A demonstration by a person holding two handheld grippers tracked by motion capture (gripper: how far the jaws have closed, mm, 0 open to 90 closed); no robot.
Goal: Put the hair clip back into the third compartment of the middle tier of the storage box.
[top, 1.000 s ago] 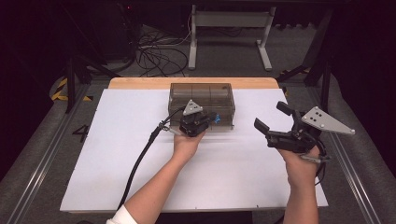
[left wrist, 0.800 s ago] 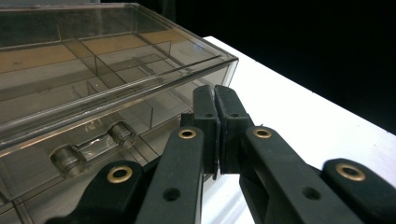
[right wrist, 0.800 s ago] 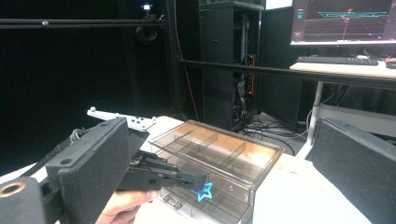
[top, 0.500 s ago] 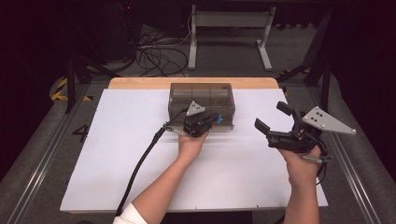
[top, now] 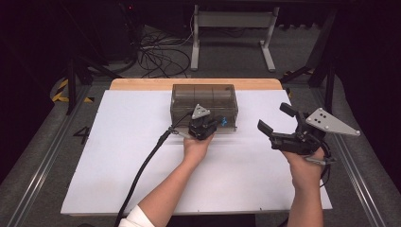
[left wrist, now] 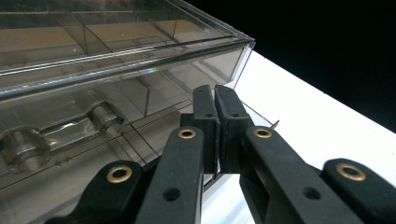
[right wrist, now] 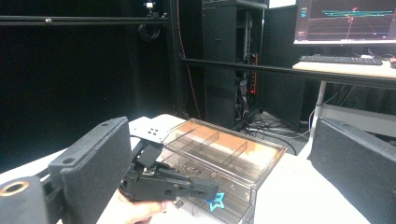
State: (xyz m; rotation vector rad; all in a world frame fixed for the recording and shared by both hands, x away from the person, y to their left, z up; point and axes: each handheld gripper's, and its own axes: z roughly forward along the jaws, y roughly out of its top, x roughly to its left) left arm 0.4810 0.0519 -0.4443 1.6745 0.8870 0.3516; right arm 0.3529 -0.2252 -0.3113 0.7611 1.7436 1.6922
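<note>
A clear smoky plastic box with inner dividers stands at the back middle of the white table top. My left gripper lies at the box's front wall, beside a blue star mark. In the left gripper view the box fills the left, and my left gripper has its jaws pressed together against the lower front edge. Whether a thin clear lip is pinched between them I cannot tell. My right gripper is held above the table at the right, open and pointing left toward the box, with nothing between its pads.
The left gripper's black cable trails toward the front edge. A wooden strip borders the table's back. Metal rails run along both sides. A desk frame and loose cables lie on the floor behind. A monitor stands far off.
My left gripper has edged slightly to the right along the box's front. The right gripper has stayed where it was, still open.
</note>
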